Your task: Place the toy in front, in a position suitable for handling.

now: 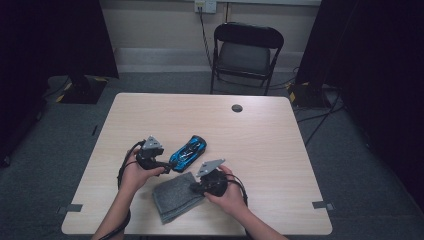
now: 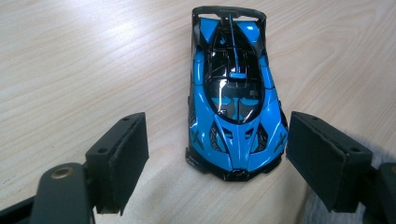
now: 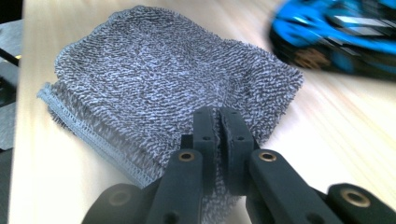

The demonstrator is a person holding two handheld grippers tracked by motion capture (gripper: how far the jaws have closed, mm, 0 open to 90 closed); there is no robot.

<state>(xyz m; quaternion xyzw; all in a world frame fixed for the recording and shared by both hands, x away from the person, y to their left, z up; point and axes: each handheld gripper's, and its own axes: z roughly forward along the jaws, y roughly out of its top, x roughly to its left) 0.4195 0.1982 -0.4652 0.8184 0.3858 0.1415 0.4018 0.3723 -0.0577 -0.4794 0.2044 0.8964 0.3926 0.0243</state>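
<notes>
We judge the step to be approach: the left gripper [image 2: 217, 161] has its jaws wide apart, flanking the nose of the blue toy sports car [image 2: 233, 93] at frame centre, touching nothing. The next move calls for closing squarely. The right gripper [image 3: 219, 126] has its jaws together over the folded grey towel [image 3: 163, 79]; whether they pinch it we cannot tell.

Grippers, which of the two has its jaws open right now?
The left gripper: its jaws stand wide apart on either side of the blue toy car. The right gripper has its jaws pressed together over the grey cloth.
</notes>
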